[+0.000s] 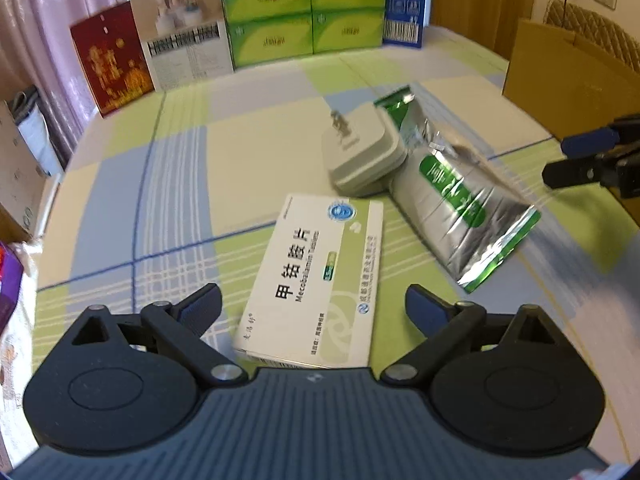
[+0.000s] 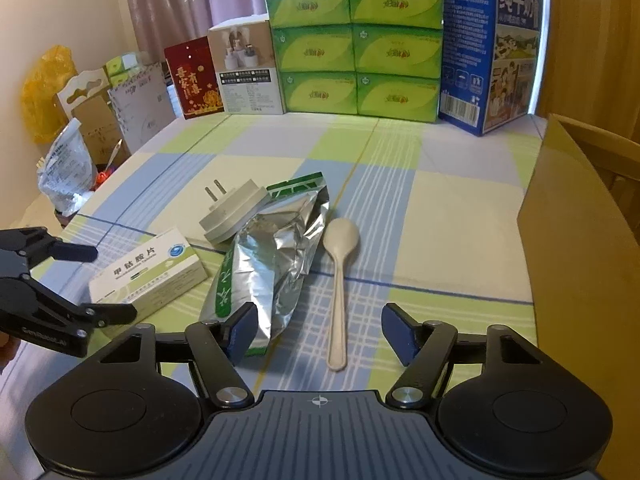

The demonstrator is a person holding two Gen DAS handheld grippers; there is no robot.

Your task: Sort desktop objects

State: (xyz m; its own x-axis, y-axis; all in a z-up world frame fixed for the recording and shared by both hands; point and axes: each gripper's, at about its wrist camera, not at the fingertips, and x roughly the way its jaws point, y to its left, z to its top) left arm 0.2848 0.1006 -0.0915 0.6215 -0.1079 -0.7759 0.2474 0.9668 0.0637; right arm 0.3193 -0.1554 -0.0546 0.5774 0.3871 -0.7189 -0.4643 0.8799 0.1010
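A checked cloth (image 2: 440,184) is seen over the table, with a wall of green tissue packs (image 2: 354,44) and a blue carton (image 2: 486,48) at the far edge and a brown cardboard box (image 2: 580,240) along the right side. Four items are grouped mid-table. The foil bag (image 2: 272,256) is laid lengthwise, its near end reaching the left finger of the right gripper (image 2: 318,334). The pill box (image 1: 316,276) is found just left of the bag, its near end lying between the spread fingers of the left gripper (image 1: 314,310); contact with the pads cannot be told. The grey plug (image 2: 232,216) is rested prongs-up, touching the bag's far left side. The spoon (image 2: 340,272) is laid just right of the bag, bowl away, handle end between the right gripper's fingers but untouched. Both grippers are held wide open and nothing is gripped.
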